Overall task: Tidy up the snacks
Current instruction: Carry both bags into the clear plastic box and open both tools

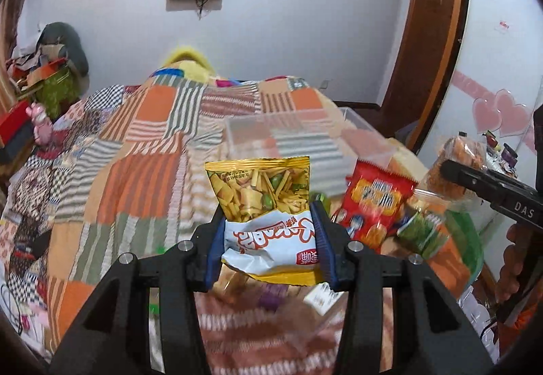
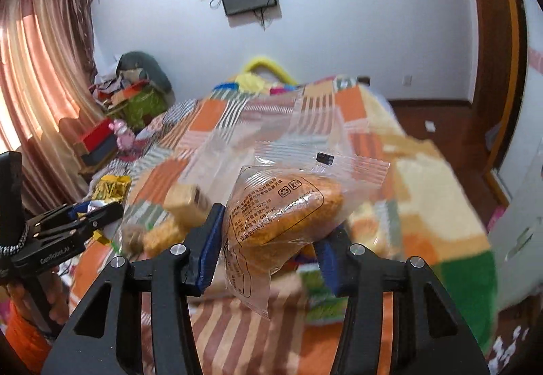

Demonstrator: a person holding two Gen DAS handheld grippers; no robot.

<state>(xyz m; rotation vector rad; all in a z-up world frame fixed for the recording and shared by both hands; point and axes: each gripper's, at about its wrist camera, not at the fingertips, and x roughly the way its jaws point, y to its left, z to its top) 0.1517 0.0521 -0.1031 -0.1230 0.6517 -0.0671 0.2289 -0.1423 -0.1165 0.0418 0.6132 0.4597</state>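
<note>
My left gripper (image 1: 269,239) is shut on a yellow and white bag of mixed crisps (image 1: 261,191), held up above the patchwork bedspread (image 1: 135,154). The blue pads press the bag's sides. My right gripper (image 2: 269,252) is shut on a round orange cake in a clear wrapper (image 2: 285,208), also lifted off the bed. Each gripper shows in the other's view: the right gripper (image 1: 492,191) at the far right with the cake (image 1: 454,154), the left gripper (image 2: 85,215) at the far left with the yellow bag (image 2: 112,188). A clear plastic box (image 1: 288,137) stands on the bed beyond the crisps.
Loose snacks lie on the bedspread below: a red packet (image 1: 376,202), a green packet (image 1: 420,232) and a beige wafer pack (image 2: 183,205). Clutter and a red box (image 2: 98,137) sit at the left by the curtain. A wooden door frame (image 1: 431,35) stands to the right.
</note>
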